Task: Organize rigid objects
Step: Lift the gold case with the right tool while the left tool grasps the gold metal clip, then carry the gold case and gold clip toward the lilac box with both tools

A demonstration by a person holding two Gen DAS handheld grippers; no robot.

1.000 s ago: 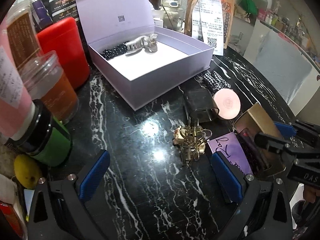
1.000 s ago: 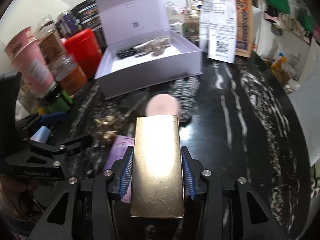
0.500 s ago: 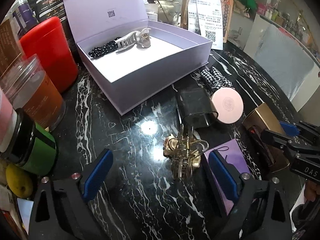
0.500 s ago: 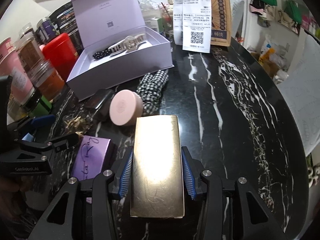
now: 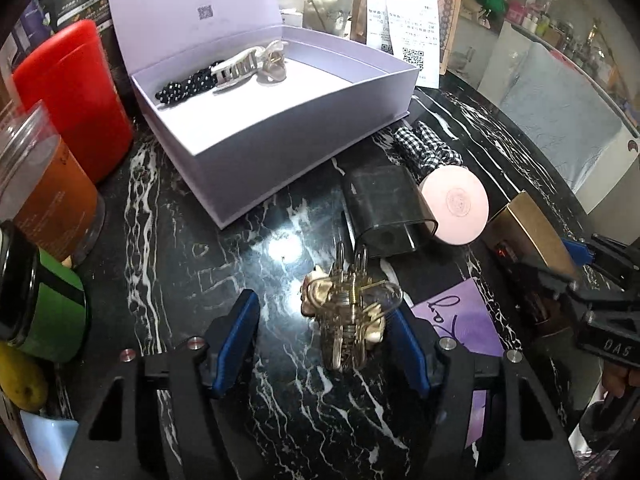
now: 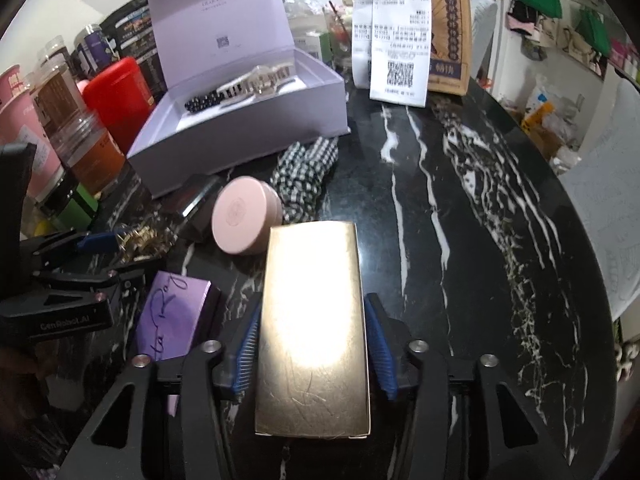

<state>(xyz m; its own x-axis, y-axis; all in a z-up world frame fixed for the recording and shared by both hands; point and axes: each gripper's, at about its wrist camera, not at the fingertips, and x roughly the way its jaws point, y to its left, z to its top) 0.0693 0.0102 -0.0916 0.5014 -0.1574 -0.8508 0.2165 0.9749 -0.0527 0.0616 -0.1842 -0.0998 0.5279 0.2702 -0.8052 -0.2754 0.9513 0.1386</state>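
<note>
A gold claw hair clip (image 5: 348,312) lies on the black marble table between the closing jaws of my left gripper (image 5: 324,308). The right pad is close beside the clip and the left pad stands well off it. My right gripper (image 6: 313,300) has a flat gold box (image 6: 314,328) between its opening jaws, with thin gaps showing at the blue pads. An open lilac gift box (image 5: 304,136) stands behind, holding a pale claw clip (image 5: 248,66) and a black beaded band (image 5: 184,86).
A purple small box (image 5: 468,320), a dark translucent case (image 5: 384,208), a pink round compact (image 5: 456,208) and a checked scrunchie (image 5: 424,148) lie between the grippers. A red canister (image 5: 72,96) and jars crowd the left. A paper bag with receipts (image 6: 400,40) stands behind.
My left gripper has moved in over the gold clip and its jaws have narrowed around it. The right gripper's pads have come slightly off the gold box.
</note>
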